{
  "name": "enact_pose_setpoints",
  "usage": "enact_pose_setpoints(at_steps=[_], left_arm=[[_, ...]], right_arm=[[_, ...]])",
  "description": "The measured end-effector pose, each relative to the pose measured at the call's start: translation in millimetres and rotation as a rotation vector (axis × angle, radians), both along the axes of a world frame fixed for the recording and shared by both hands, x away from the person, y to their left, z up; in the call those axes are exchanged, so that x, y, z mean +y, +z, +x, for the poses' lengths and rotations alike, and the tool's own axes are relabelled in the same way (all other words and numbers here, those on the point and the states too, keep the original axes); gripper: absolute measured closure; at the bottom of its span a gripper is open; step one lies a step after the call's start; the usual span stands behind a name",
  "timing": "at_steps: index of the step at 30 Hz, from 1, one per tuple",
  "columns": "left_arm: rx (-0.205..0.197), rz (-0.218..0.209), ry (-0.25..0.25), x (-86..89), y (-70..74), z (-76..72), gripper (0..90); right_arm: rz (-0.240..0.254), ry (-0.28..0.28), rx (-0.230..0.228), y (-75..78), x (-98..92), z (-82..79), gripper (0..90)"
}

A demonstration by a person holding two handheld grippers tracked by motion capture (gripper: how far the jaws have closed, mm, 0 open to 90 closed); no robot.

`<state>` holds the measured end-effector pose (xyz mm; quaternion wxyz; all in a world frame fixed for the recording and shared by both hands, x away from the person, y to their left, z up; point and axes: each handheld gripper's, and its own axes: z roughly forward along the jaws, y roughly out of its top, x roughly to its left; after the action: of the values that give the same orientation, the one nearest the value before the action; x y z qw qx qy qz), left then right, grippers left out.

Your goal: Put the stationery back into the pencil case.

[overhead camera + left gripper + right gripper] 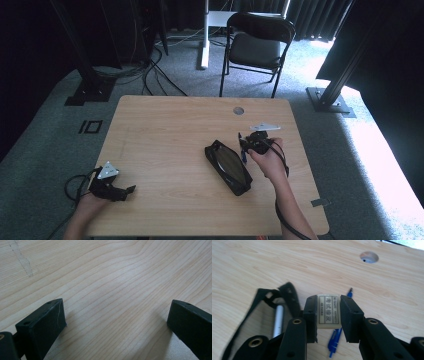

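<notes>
A black pencil case (228,166) lies open near the middle right of the wooden table (165,135); its opening (265,315) holds a silver pen (278,320). My right gripper (248,145) hovers at the case's right edge, shut on a cream eraser (329,311) with printed characters. A blue pen (335,338) lies on the table under the jaws, beside the case. My left gripper (129,190) rests at the table's front left corner, open, with bare wood between its jaws (115,322).
A round cable hole (238,110) sits near the table's far edge. A black folding chair (257,45) stands beyond the table. Cables trail across the grey carpet at the back left.
</notes>
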<state>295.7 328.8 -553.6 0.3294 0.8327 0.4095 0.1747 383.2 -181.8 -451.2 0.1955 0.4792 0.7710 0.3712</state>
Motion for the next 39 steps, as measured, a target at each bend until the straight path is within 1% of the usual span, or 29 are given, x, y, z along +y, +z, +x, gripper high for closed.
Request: enact_pose_setpoints(at_steps=[6,7,9,12,16,18,20,21,22,23,24,25,26,27,28,30,32,38,39], left_arm=[[0.000,0.000,0.000,0.0,0.0,0.0,2.1],[0.000,0.000,0.000,0.0,0.0,0.0,2.1],[0.000,-0.001,-0.001,0.0,-0.1,0.1,2.1],[-0.001,-0.001,-0.001,0.0,-0.1,0.1,2.1],[-0.001,0.000,-0.001,0.1,0.0,0.1,2.1],[-0.001,0.001,-0.001,0.1,0.0,0.1,2.1],[-0.001,0.000,-0.001,0.1,0.0,0.1,2.1],[-0.001,0.000,-0.001,0.1,0.0,0.1,2.1],[-0.001,0.000,-0.001,0.1,0.0,0.1,2.1],[-0.001,0.001,-0.001,0.1,0.0,0.1,2.1],[-0.001,0.001,-0.001,0.1,0.0,0.1,2.1],[-0.001,0.001,-0.001,0.1,0.0,0.1,2.1],[-0.001,0.000,-0.001,0.1,0.0,0.1,2.1],[-0.001,0.000,-0.001,0.1,0.0,0.1,2.1],[0.000,0.000,0.000,0.0,0.0,0.0,2.1],[0.000,-0.001,0.000,0.0,-0.1,0.0,2.1],[0.000,0.000,0.000,0.0,0.0,0.0,2.1],[0.000,-0.001,0.000,0.0,-0.1,0.0,2.1],[0.000,-0.001,-0.001,0.0,-0.1,0.0,2.1]], right_arm=[[0.007,0.059,-0.010,9.3,13.8,-8.0,68.2],[0.007,0.059,-0.010,9.3,13.8,-8.0,68.2],[0.014,0.089,-0.006,10.9,21.6,-11.9,68.2],[0.010,0.120,0.003,10.2,29.1,-14.7,68.2],[0.005,0.157,0.027,5.9,38.2,-16.4,68.2],[-0.003,0.167,0.035,3.6,41.7,-16.9,68.2],[0.003,0.173,0.043,1.8,44.4,-17.3,68.2],[-0.006,0.180,0.046,0.7,45.8,-17.4,68.2],[-0.017,0.182,0.046,-0.2,47.1,-17.8,68.2],[-0.014,0.184,0.048,-1.3,48.4,-17.9,68.2],[-0.007,0.190,0.062,-2.3,49.6,-18.0,68.2],[-0.011,0.193,0.059,-3.5,50.8,-18.1,68.2],[-0.028,0.192,0.057,-4.7,52.2,-18.2,68.3],[-0.034,0.195,0.061,-6.0,53.2,-17.9,68.2],[-0.020,0.199,0.066,-7.5,53.9,-17.5,68.2],[-0.035,0.204,0.078,-11.1,55.8,-17.0,68.2],[-0.036,0.208,0.092,-15.0,57.7,-16.5,68.2],[-0.065,0.222,0.130,-26.8,64.0,-14.8,68.1],[-0.063,0.223,0.136,-28.0,64.8,-14.5,68.1]])
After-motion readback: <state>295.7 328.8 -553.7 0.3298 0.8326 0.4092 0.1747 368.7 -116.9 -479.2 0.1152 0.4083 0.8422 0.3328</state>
